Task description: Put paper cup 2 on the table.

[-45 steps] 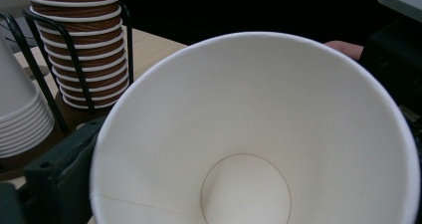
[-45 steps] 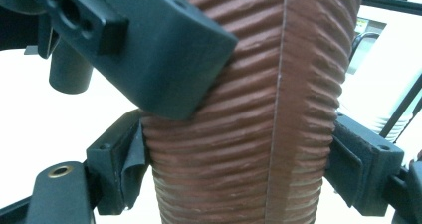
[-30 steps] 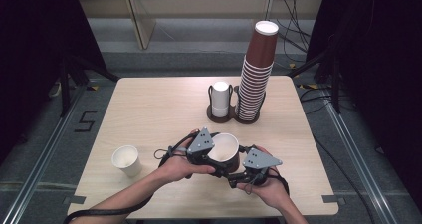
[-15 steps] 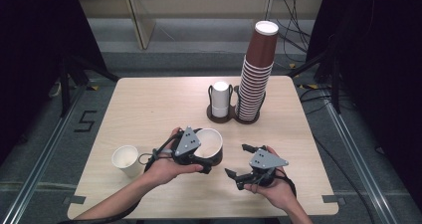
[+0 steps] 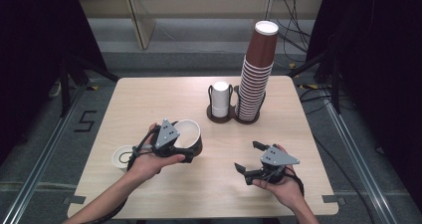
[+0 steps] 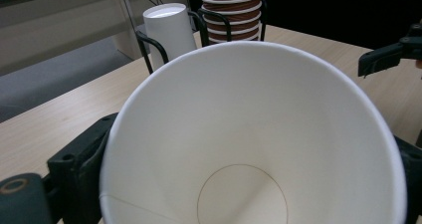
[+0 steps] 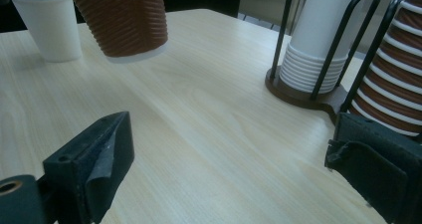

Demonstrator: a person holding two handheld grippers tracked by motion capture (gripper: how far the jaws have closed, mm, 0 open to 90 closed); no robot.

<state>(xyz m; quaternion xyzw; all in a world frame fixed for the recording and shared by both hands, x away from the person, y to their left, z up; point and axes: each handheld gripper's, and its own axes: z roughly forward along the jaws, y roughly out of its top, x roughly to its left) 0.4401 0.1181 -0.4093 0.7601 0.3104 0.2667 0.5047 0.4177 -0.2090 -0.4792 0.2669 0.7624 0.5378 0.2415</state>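
1. Spanning most of the high view, a pale wooden table carried every item listed below.
2. Tall stack of brown ribbed cups stood at the far side of the table, in the right ring of a dark wire holder.
3. Short stack of white cups sat in the left ring of that holder, just beside the brown stack.
4. Brown cup, white inside, was clamped between the jaws of the left gripper. It was held above the tabletop at the near left, mouth up. In the left gripper view its white interior lay between the two black jaws.
5. Single white cup stood upright on the table, just beside the left hand on its outer side.
6. Right gripper rested in the right hand at the near right, well apart from the brown cup. Its jaws stood wide apart with nothing between them, having just been opening.
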